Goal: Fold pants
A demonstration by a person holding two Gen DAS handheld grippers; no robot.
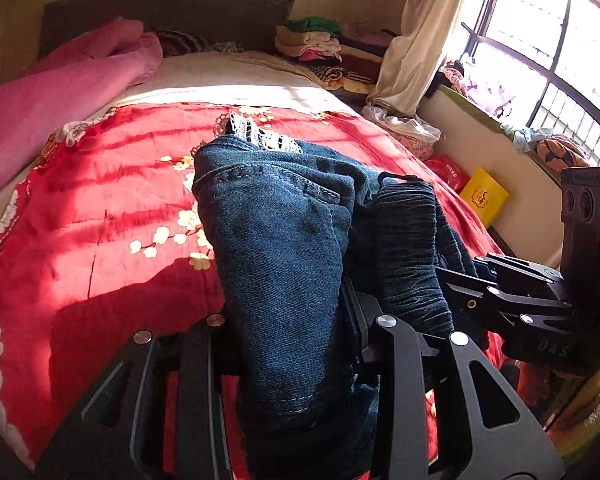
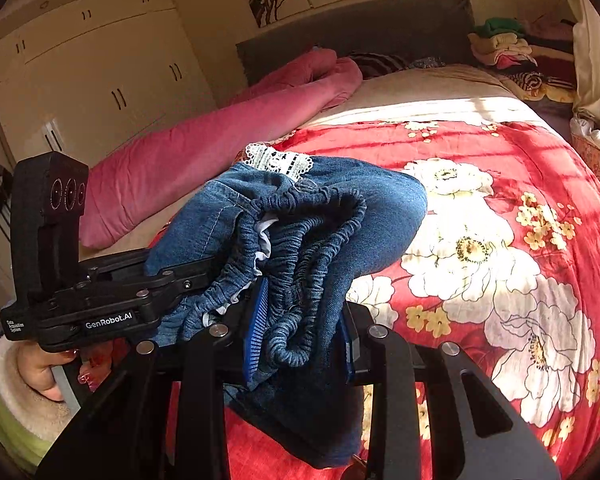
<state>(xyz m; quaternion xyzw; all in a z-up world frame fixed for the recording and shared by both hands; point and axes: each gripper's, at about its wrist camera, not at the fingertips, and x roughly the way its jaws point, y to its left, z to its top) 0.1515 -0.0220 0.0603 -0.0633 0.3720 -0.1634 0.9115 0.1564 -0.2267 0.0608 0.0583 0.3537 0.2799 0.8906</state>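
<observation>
Dark blue denim pants with a white lace trim are bunched up and held above the red floral bedspread. My left gripper is shut on the denim, which drapes over its fingers and hides the tips. In the right wrist view the pants show their gathered elastic waistband. My right gripper is shut on that waistband, with a blue finger pad showing beside the cloth. The other gripper shows at each view's edge, close by.
A pink quilt lies along the bed's left side. Stacked folded clothes sit by the headboard. A yellow box and a window sill with clutter are to the right. White wardrobes stand at the left.
</observation>
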